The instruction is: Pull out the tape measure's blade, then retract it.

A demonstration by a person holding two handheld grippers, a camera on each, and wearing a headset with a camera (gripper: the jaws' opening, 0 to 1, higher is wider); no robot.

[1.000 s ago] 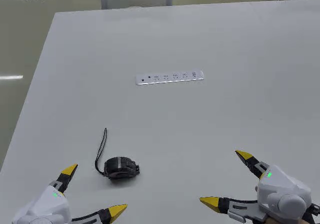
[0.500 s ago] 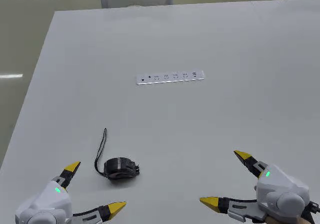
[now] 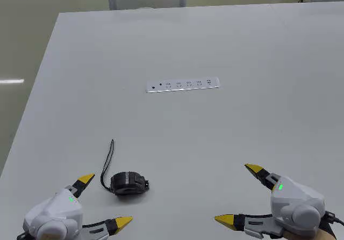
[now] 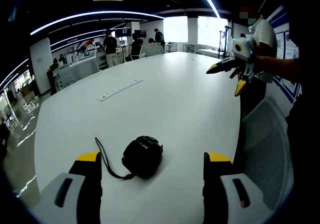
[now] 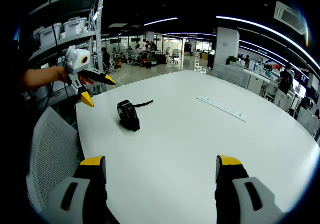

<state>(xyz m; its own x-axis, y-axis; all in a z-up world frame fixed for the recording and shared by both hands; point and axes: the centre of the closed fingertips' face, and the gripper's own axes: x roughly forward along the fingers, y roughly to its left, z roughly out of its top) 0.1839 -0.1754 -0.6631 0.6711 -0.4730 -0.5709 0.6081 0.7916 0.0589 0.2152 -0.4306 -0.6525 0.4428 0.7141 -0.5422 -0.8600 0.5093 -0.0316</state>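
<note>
The tape measure is small and black. It lies flat on the white table. It sits just in front of the left gripper, a little past the yellow tips and not touching them. In the left gripper view the tape measure lines up with the gap between the two jaws, a bit nearer the left jaw. A thin black strap runs out from its case. The strap lies on the table on the far side, away from the left gripper.

The left gripper has its jaws wide apart and holds nothing. It hangs low over the near edge of the table.

The right gripper is well off to the side of the tape measure, with bare table between them. Its jaws are wide apart too, and it holds nothing. In the right gripper view the tape measure is far ahead and to the left, close to the left gripper.

A long white power strip lies flat on the table, far in front of both grippers. It is about midway between them.

A grey mesh chair stands by the table edge, close behind the grippers.
</note>
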